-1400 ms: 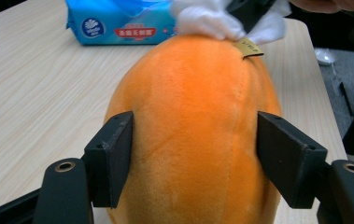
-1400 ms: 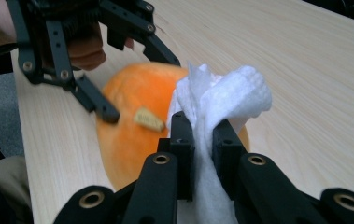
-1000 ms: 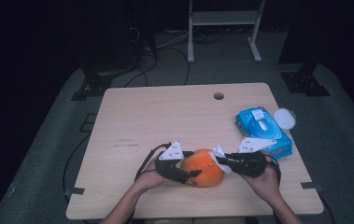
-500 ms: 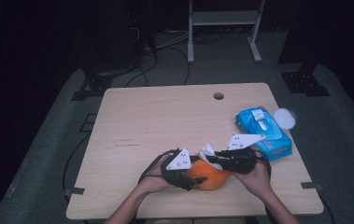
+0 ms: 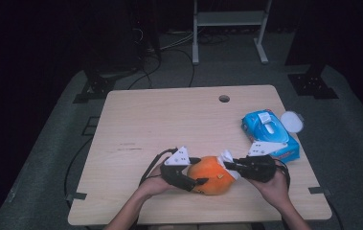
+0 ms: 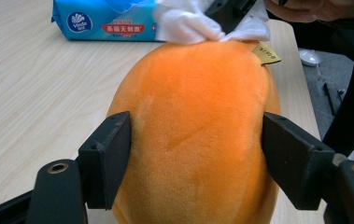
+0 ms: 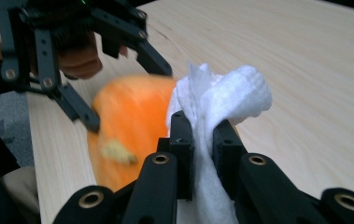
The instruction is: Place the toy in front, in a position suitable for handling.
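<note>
right hand-held gripper [image 7: 201,135] pinches white tissue [image 7: 226,98] against orange plush [image 6: 198,130].

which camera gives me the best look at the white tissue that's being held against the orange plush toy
The right gripper view: the white tissue sits close up, pinched in the right claw. The left gripper view shows it bunched at the orange plush toy's far end. The high view shows a small white patch beside the toy.

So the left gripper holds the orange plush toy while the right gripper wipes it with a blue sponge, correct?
Not quite: the right gripper is shut on a white tissue, not a blue sponge, as the right gripper view shows. The rest stands: the left gripper has the orange plush toy between its jaws, which have just been opening.
</note>
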Available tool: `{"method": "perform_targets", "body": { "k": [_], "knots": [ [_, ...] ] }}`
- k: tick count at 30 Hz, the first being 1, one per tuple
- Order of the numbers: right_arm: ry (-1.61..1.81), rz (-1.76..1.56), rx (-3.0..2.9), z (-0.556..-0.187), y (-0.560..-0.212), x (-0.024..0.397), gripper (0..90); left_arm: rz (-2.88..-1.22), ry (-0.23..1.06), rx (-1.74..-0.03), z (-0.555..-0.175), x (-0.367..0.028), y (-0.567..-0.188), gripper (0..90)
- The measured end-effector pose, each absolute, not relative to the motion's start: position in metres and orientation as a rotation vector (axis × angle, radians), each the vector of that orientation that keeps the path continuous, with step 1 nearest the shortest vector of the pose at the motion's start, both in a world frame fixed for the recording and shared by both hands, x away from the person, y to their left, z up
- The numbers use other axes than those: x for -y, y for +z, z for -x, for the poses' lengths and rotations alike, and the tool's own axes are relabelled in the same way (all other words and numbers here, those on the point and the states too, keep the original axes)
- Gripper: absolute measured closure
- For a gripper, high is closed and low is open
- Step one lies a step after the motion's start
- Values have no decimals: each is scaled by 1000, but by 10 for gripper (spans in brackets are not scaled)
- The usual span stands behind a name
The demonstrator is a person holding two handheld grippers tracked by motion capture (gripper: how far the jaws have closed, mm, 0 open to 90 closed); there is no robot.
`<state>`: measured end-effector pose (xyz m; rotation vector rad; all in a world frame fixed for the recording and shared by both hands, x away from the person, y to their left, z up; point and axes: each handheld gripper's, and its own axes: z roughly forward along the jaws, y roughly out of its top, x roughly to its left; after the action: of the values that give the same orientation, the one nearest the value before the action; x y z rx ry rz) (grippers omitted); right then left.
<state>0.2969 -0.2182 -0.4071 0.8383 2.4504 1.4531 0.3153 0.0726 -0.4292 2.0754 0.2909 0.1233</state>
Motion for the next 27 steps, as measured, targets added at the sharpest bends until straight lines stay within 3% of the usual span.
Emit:
{"method": "perform_targets", "body": {
  "k": [8,18,27],
  "knots": [
    [1437,-886,-2457,-290,-412,232,808,-2101,144,-237,-310,-66,-426,285],
    [1461,-783,-2475,-302,-398,202,808,-2118,143,-194,-306,-65,-425,288],
    [1440,-888,-2473,-299,-413,226,808,-2106,132,-209,-308,-67,-427,293]
  ]
}}
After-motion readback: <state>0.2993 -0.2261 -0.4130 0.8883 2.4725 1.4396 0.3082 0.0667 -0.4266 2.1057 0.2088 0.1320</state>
